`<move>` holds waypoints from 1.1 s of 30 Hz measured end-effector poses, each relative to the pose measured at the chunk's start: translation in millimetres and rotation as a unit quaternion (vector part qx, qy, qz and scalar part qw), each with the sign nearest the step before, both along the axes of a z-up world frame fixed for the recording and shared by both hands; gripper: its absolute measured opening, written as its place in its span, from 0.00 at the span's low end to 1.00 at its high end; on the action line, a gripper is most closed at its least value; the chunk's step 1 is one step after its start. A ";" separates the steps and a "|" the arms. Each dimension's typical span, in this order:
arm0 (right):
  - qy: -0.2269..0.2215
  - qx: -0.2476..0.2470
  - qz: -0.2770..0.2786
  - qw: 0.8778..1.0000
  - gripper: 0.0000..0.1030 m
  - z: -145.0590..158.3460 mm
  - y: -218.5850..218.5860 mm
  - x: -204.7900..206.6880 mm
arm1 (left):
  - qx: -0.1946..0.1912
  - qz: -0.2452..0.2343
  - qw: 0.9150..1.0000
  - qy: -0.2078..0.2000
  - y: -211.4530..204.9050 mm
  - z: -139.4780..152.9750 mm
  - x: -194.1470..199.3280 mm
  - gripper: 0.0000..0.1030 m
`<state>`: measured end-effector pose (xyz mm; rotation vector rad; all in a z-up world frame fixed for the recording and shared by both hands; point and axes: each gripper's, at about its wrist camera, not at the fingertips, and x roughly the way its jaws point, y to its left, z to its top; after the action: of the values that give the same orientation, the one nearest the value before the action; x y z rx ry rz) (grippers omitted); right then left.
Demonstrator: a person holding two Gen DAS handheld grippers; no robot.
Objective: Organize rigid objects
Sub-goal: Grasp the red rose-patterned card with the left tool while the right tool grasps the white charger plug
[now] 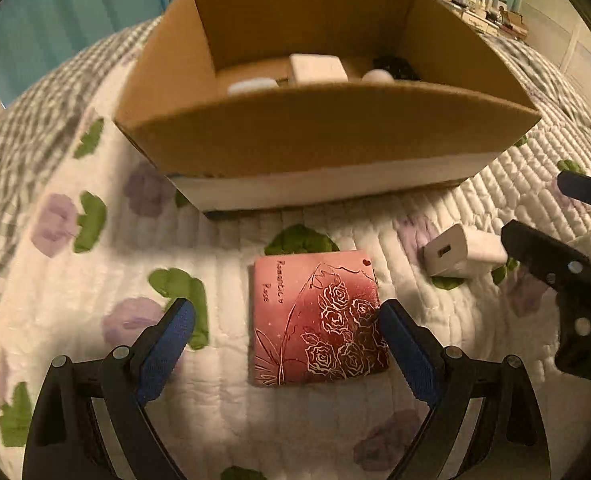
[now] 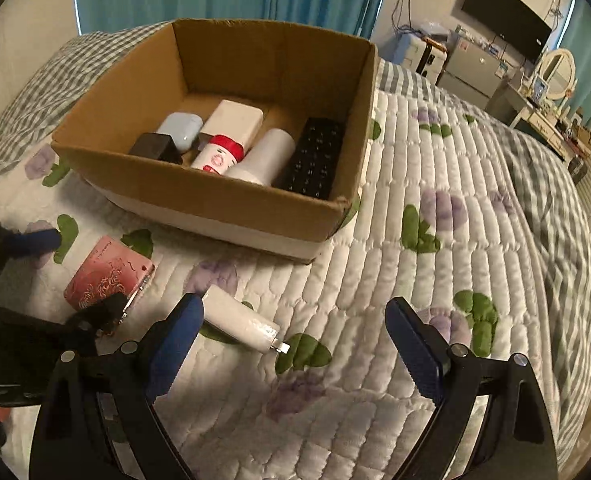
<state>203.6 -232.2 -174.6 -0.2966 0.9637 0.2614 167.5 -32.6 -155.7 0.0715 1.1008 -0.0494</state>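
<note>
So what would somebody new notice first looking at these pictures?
Probably the open cardboard box on the floral quilt, already holding a black remote and a red-banded white bottle. In front of it lie a pink rose-printed case and a white charger, with both claws open above them.

I am looking down on the bed (image 2: pixel 435 184), where the cardboard box (image 1: pixel 319 140) is sitting behind everything else. Inside the box, an earbud case (image 2: pixel 181 128), a power bank (image 2: pixel 235 120), a bottle (image 2: pixel 219 156), a cylinder (image 2: pixel 265 156) and a remote control (image 2: pixel 315 158) are lying side by side, the remote farthest right. In front of the box, the flat case (image 1: pixel 315 316) is lying between the fingers of my left hand-held gripper (image 1: pixel 287 340). The charger (image 1: pixel 461 254) is lying to its right, just beside the left finger of my right hand-held gripper (image 2: pixel 291 340).
</note>
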 end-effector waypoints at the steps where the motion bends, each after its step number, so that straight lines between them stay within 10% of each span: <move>1: 0.003 0.001 -0.002 1.000 0.90 -1.0 -1.4 0.6 | -0.002 0.001 1.000 0.002 -0.2 -1.7 0.2 0.92; 6: 0.009 0.005 -0.005 1.000 0.90 -2.8 -3.6 1.3 | 0.015 -0.008 1.000 0.017 -7.1 -14.7 3.3 0.91; 10: 0.015 0.005 -0.005 1.000 0.90 -5.3 -2.8 2.7 | 0.015 -0.032 0.999 0.007 -12.2 -12.4 -0.9 0.69; 26: 0.075 0.004 0.034 0.997 0.90 -32.5 28.3 18.9 | 0.015 0.000 0.998 -0.059 9.4 37.4 -19.5 0.68; 33: 0.095 -0.020 0.033 0.995 0.67 -48.9 39.7 28.8 | 0.010 0.012 0.999 -0.045 13.2 27.2 -13.1 0.68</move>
<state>232.4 -192.5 -223.5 -0.3457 1.1485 0.3345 154.5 -19.4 -128.4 0.0779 1.0118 -0.0144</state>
